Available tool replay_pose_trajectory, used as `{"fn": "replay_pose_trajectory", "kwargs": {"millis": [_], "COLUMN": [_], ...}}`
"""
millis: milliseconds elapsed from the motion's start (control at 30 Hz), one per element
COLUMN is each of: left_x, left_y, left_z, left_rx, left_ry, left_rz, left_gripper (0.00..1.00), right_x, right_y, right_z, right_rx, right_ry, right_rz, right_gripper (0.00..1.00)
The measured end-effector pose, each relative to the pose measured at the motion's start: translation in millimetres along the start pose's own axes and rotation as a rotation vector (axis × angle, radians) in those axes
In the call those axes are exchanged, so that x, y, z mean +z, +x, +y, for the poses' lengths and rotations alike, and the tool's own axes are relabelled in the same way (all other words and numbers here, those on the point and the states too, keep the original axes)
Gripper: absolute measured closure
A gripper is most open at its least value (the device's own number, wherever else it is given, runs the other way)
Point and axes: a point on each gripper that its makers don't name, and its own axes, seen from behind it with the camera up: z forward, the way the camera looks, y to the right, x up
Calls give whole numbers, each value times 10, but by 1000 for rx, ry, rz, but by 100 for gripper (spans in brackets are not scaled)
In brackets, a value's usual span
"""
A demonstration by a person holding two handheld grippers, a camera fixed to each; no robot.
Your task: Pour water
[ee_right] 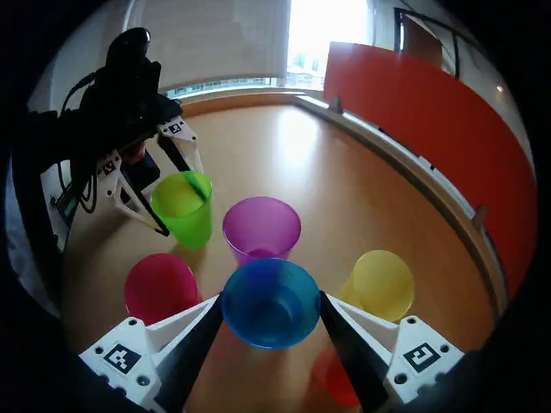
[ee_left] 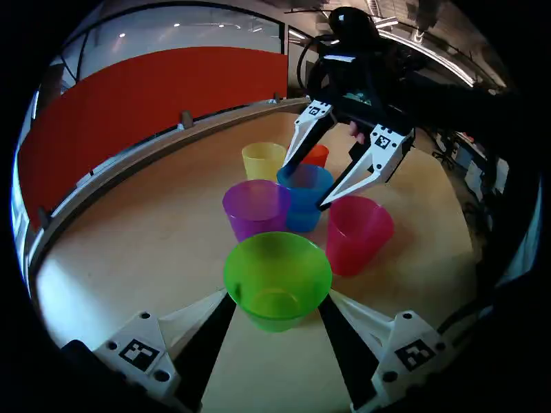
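A green cup (ee_left: 277,272) stands upright between my left gripper's (ee_left: 277,297) fingers, which press on both of its sides. The blue cup (ee_right: 271,303) sits in my right gripper (ee_right: 271,299), squeezed from both sides. In the left gripper view the right gripper (ee_left: 303,187) straddles the blue cup (ee_left: 306,199) in the middle of the cluster. In the right gripper view the left gripper (ee_right: 184,213) holds the green cup (ee_right: 182,210) at the far left. Both cups seem to rest on the wooden table (ee_left: 151,234). Whether either holds water I cannot tell.
Close around the blue cup stand a purple cup (ee_right: 262,227), a pink cup (ee_right: 160,286), a yellow cup (ee_right: 382,283) and an orange-red cup (ee_right: 334,375). A red partition (ee_left: 151,103) lines the table's edge. A hand and cables sit behind the far gripper.
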Motion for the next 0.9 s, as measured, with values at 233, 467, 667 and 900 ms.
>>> {"fn": "replay_pose_trajectory", "kwargs": {"millis": [233,467,667,900], "left_x": [-8,-11,-17,-42], "left_y": [2,-10,-2,36], "left_z": [9,14,17,12], "left_rx": [-3,-6,-4,-9], "left_ry": [-1,1,4,11], "left_rz": [3,5,6,17], "left_gripper": [19,19,19,19], "right_x": [18,22,20,-5], "right_y": [-2,-3,-13,-2], "right_z": [-5,-6,1,22], "right_rx": [20,21,22,23], "right_ry": [1,0,-3,-13], "right_rz": [7,15,20,30], "right_gripper": [6,6,7,7]}}
